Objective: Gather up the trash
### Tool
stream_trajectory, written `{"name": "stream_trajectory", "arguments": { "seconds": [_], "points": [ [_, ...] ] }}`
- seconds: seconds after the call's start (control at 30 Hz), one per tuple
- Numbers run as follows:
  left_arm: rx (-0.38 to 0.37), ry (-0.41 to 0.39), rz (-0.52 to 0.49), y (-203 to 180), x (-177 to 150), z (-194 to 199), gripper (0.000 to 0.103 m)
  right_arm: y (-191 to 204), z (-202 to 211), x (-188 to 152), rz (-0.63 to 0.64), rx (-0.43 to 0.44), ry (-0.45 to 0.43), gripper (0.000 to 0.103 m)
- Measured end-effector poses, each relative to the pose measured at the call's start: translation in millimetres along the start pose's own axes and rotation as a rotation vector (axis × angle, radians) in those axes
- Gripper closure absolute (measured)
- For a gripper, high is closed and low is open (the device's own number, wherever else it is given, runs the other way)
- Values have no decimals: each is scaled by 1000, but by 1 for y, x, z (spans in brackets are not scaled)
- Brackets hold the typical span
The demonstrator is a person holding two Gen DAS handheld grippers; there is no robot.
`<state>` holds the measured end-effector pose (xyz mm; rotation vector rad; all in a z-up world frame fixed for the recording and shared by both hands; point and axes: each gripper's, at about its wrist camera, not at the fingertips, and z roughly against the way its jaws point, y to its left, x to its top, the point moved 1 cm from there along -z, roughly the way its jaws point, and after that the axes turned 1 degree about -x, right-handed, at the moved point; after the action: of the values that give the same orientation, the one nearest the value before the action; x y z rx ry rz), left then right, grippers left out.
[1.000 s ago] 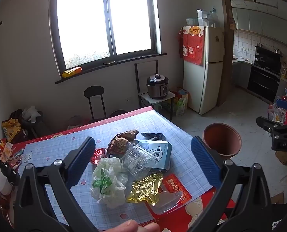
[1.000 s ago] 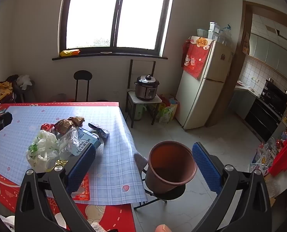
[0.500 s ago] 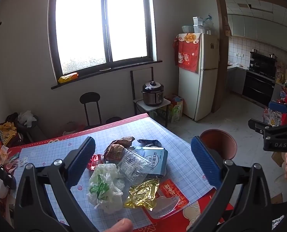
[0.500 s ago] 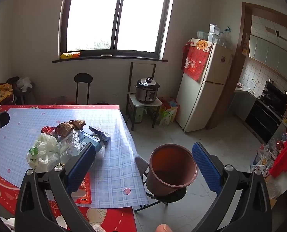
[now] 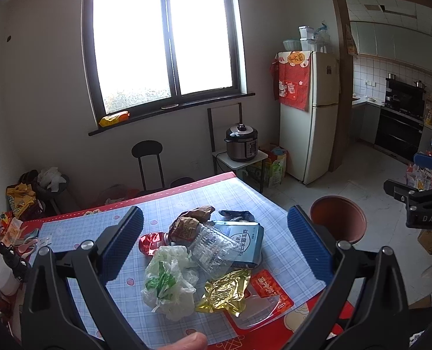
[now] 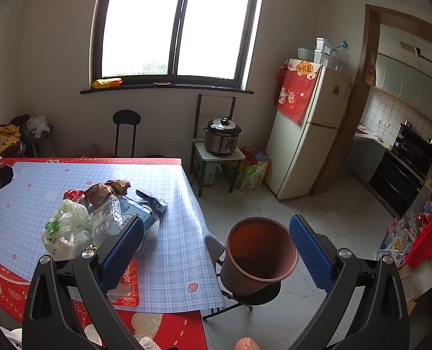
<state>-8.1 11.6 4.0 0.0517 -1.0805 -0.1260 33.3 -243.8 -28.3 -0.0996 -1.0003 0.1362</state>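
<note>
A heap of trash lies on the checked tablecloth (image 5: 105, 227): a white plastic bag (image 5: 166, 283), a gold foil wrapper (image 5: 224, 291), a clear plastic container (image 5: 213, 248), a pale blue packet (image 5: 248, 239), a brown wrapper (image 5: 186, 224) and a red wrapper (image 5: 147, 242). My left gripper (image 5: 216, 250) hangs open above the heap, holding nothing. A brown bin (image 6: 259, 253) stands on a black stool beside the table's right edge. My right gripper (image 6: 216, 250) is open and empty, held over the table corner and the bin. The heap (image 6: 93, 218) lies to its left.
Clutter crowds the table's left edge (image 5: 9, 248). A red printed sheet (image 5: 271, 288) lies at the near edge. Behind the table stand a black chair (image 5: 147, 157), a rice cooker (image 5: 241, 143) on a small stand and a fridge (image 5: 309, 116). Tiled floor (image 6: 318, 218) opens toward the kitchen.
Both grippers have drawn back and risen slightly, so the heap and bin look a little smaller and lower. Both stay open. Nothing on the table has moved.
</note>
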Motion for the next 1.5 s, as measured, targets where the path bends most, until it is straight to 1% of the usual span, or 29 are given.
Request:
{"name": "stream_trajectory", "arguments": {
  "seconds": [0.57,0.93,1.5],
  "points": [
    [15,6,7,1,0,5,5,2,1,0,2,-1,-1,5],
    [14,15,12,1,-4,3,5,9,4,-5,7,3,0,5],
    [12,13,12,1,-6,2,5,7,1,-7,3,4,6,5]
  ]
}}
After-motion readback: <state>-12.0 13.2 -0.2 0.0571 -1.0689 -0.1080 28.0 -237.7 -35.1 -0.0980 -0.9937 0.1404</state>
